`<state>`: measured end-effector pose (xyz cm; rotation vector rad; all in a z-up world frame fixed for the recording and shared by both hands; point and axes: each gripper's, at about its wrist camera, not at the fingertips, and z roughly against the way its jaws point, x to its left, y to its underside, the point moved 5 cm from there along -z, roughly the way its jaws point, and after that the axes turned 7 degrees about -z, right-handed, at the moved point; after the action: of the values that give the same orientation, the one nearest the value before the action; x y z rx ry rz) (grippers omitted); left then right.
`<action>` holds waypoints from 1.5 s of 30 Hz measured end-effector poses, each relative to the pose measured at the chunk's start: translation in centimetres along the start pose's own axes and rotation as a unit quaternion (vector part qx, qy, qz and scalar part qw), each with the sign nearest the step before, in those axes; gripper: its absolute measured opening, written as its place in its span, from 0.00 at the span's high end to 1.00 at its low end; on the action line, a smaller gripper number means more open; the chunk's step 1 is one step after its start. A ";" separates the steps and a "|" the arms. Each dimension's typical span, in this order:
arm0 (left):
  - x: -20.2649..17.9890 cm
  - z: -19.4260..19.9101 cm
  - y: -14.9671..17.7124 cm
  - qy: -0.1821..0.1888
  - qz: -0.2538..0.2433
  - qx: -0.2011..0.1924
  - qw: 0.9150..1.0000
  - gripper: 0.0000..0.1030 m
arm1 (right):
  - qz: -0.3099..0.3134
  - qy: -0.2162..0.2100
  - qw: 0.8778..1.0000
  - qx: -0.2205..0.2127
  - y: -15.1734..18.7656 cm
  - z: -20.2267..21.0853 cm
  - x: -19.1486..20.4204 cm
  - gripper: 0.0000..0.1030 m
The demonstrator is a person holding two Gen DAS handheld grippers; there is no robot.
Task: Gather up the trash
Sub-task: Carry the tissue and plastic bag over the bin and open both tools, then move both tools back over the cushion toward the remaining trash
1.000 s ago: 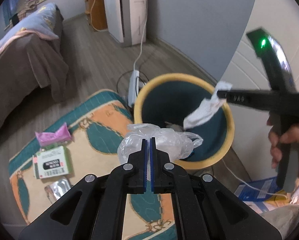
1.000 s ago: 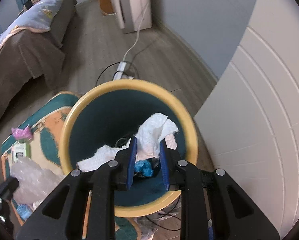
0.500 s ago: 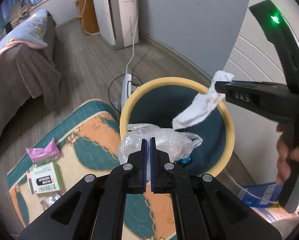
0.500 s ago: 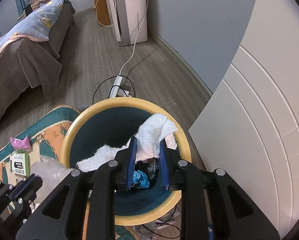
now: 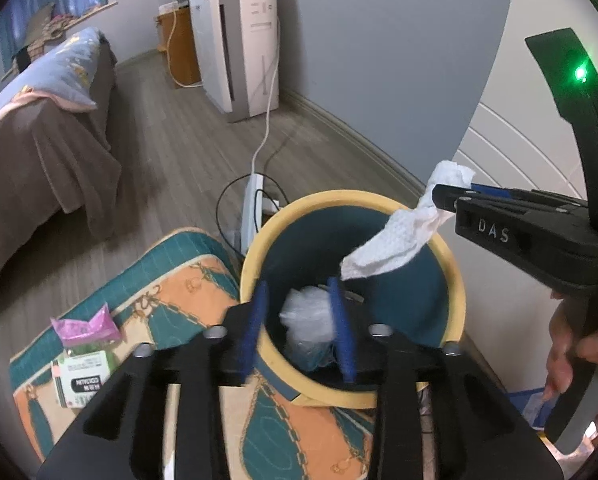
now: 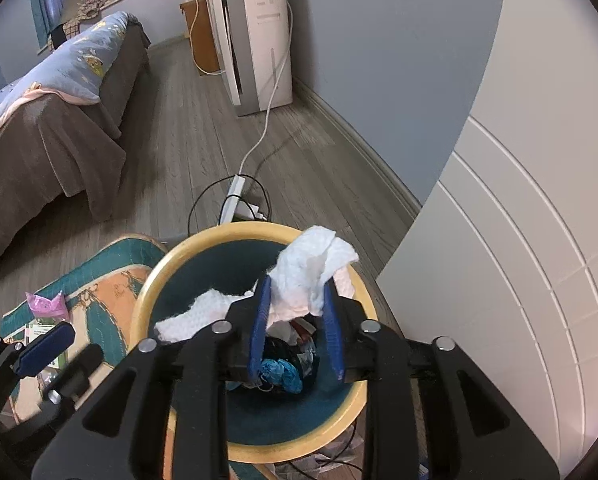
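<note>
Left gripper (image 5: 299,320) over the yellow-rimmed bin (image 5: 455,276), jaws opening; clear plastic bag (image 5: 309,316) loose between the blue pads, inside the bin. Right gripper (image 5: 445,196) enters from the right above the far rim, white paper towel (image 5: 395,240) hanging from its tip. Left, on the rug (image 5: 171,276): pink wrapper (image 5: 85,326), green box (image 5: 83,376).

Left gripper (image 5: 299,326) jaws opening; right gripper (image 6: 295,330) jaws opening.

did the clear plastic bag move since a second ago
Yes. The bag left the left tool, whose jaws are opening, and dropped past the bin rim, now inside.
</note>
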<state>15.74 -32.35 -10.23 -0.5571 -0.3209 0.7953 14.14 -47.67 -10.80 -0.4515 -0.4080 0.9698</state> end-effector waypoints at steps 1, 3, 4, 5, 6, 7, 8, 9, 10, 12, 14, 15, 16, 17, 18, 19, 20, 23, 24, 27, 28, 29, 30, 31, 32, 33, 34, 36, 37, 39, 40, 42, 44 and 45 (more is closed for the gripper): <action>0.2 0.1 0.1 -0.003 0.002 -0.003 1.000 0.47 | 0.002 -0.002 1.000 0.000 0.0 0.0 0.2 0.68; 0.6 0.4 0.4 -0.011 0.005 -0.009 1.000 0.37 | 0.005 -0.006 1.000 0.003 0.0 0.0 0.5 0.56; 0.9 0.5 0.5 -0.013 0.008 -0.011 1.000 0.35 | 0.007 -0.009 1.000 0.006 0.1 -0.1 0.7 0.54; 1.2 0.6 0.7 -0.015 0.013 -0.011 1.000 0.31 | 0.009 -0.010 1.000 0.008 0.2 -0.1 0.8 0.50; 1.4 0.7 0.9 -0.017 0.017 -0.012 1.000 0.28 | 0.011 -0.012 1.000 0.010 0.2 -0.1 1.0 0.46; 1.8 0.8 1.2 -0.019 0.023 -0.012 0.999 0.25 | 0.012 -0.014 1.000 0.012 0.3 -0.1 1.2 0.44; 2.3 1.0 1.4 -0.023 0.028 -0.012 0.999 0.23 | 0.013 -0.014 1.000 0.012 0.3 -0.1 1.3 0.37; 2.6 1.2 1.6 -0.026 0.032 -0.013 0.999 0.21 | 0.014 -0.015 1.000 0.012 0.3 -0.1 1.5 0.32; 3.1 1.4 1.9 -0.029 0.036 -0.014 0.999 0.20 | 0.016 -0.017 1.000 0.011 0.3 0.0 1.7 0.30; 4.0 1.8 2.5 -0.037 0.042 -0.013 0.998 0.18 | 0.021 -0.019 1.000 0.008 0.3 0.2 2.1 0.19; 5.0 2.1 3.3 -0.045 0.051 -0.010 0.998 0.17 | 0.021 -0.025 0.999 0.009 0.4 0.4 2.4 0.11; 5.4 2.3 3.6 -0.048 0.056 -0.009 0.997 0.16 | 0.019 -0.029 0.999 0.009 0.4 0.6 2.6 0.09; 6.0 2.5 4.1 -0.051 0.060 -0.007 0.997 0.16 | 0.019 -0.031 0.999 0.008 0.4 0.8 2.9 0.09; 6.5 2.8 4.6 -0.056 0.064 -0.005 0.996 0.16 | 0.021 -0.032 0.999 0.008 0.4 0.9 3.1 0.08; 6.9 3.1 4.9 -0.060 0.067 -0.004 0.996 0.16 | 0.025 -0.033 0.999 0.007 0.4 1.2 3.6 0.05; 7.5 3.5 5.3 -0.064 0.071 -0.002 0.995 0.16 | 0.029 -0.035 0.999 0.006 0.5 1.5 3.9 0.06; 8.0 3.9 5.7 -0.067 0.076 -0.001 0.995 0.16 | 0.034 -0.036 0.999 0.004 0.6 1.7 4.4 0.06; 9.3 5.7 6.6 -0.073 0.088 -0.005 0.993 0.16 | 0.046 -0.039 0.998 -0.001 0.9 2.9 6.1 0.06; 9.6 6.3 7.0 -0.076 0.090 -0.008 0.993 0.15 | 0.049 -0.041 0.998 -0.002 1.0 3.2 6.6 0.06; 10.9 8.9 8.5 -0.094 0.088 -0.014 0.992 0.14 | 0.071 -0.050 0.996 -0.008 1.6 4.6 8.8 0.06; 11.3 9.4 8.8 -0.098 0.087 -0.013 0.991 0.14 | 0.077 -0.053 0.996 -0.009 1.9 4.9 9.4 0.06; 11.8 10.1 9.4 -0.104 0.088 -0.012 0.991 0.14 | 0.081 -0.056 0.995 -0.009 2.1 5.3 10.1 0.06; 12.2 10.8 9.8 -0.109 0.089 -0.011 0.990 0.14 | 0.084 -0.063 0.994 -0.006 2.6 5.6 11.0 0.06; 13.0 11.8 10.6 -0.118 0.092 -0.011 0.989 0.14 | 0.086 -0.069 0.994 -0.003 2.9 5.8 11.6 0.06; 13.5 12.4 11.0 -0.122 0.096 -0.012 0.988 0.14 | 0.089 -0.072 0.993 -0.002 3.3 6.2 12.3 0.06; 14.2 13.4 11.6 -0.128 0.102 -0.013 0.986 0.14 | 0.093 -0.075 0.993 0.000 3.8 6.5 13.1 0.06; 14.6 14.0 12.0 -0.130 0.108 -0.014 0.985 0.14 | 0.096 -0.079 0.992 0.002 4.3 6.8 13.8 0.06; 15.6 15.5 12.9 -0.136 0.121 -0.018 0.983 0.13 | 0.100 -0.090 0.991 0.005 5.4 7.5 15.3 0.06; 16.2 16.3 13.5 -0.140 0.127 -0.020 0.982 0.13 | 0.103 -0.095 0.990 0.009 6.0 7.8 16.0 0.06; 16.9 17.6 14.6 -0.147 0.131 -0.024 0.980 0.12 | 0.112 -0.100 0.988 0.016 7.6 8.4 17.5 0.06; 17.3 18.1 15.3 -0.152 0.131 -0.024 0.979 0.12 | 0.118 -0.102 0.988 0.019 8.2 8.5 18.1 0.06; 17.8 18.7 16.7 -0.161 0.131 -0.021 0.978 0.12 | 0.137 -0.097 0.986 0.020 9.7 8.8 19.4 0.06; 18.4 19.2 18.5 -0.168 0.136 -0.017 0.976 0.12 | 0.156 -0.095 0.983 0.025 11.0 8.9 20.5 0.06; 18.8 19.3 19.6 -0.168 0.144 -0.014 0.975 0.12 | 0.163 -0.098 0.981 0.028 11.8 8.9 21.0 0.06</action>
<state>7.75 -0.51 -4.79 -0.4999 -0.5714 1.1715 12.00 -22.42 -7.01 -0.3781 -0.4925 1.3477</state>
